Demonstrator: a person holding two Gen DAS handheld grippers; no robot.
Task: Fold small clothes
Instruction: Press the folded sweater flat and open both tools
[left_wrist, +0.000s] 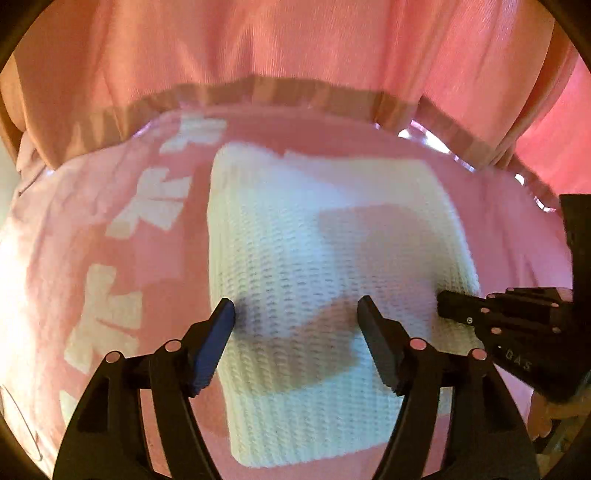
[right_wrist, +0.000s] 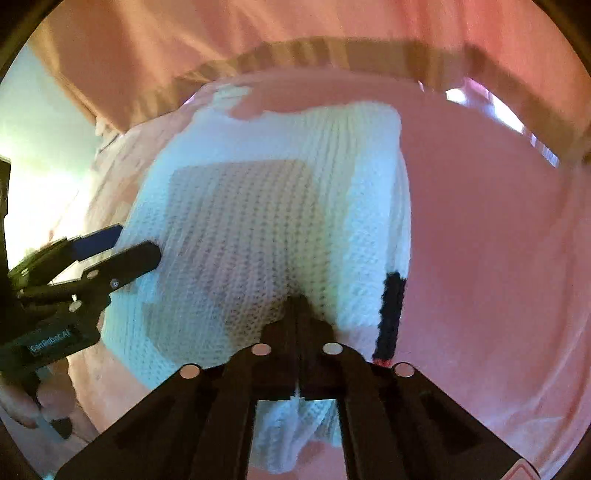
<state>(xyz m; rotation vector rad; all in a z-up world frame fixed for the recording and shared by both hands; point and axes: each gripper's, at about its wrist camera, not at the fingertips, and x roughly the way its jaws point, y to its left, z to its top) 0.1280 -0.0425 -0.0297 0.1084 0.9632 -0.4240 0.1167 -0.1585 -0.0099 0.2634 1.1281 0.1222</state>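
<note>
Right gripper (right_wrist: 297, 306) pinches white knit garment (right_wrist: 277, 206); left gripper (left_wrist: 295, 314) straddles it.

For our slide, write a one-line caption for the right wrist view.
Right hand-held gripper shut on white knit garment lying on pink cloth; left hand-held gripper open beside it.

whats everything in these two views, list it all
knit garment: one, white, lying folded in the middle of the pink cloth
black strip: one, on the garment's right edge
pink cloth: one, pink with white block shapes, spread under the garment
curtain: pink, hanging behind the surface
left gripper: black, jaws open, above the garment's near part
right gripper: black, jaws shut, tips at the garment's knit
hand: one, holding the left gripper
</note>
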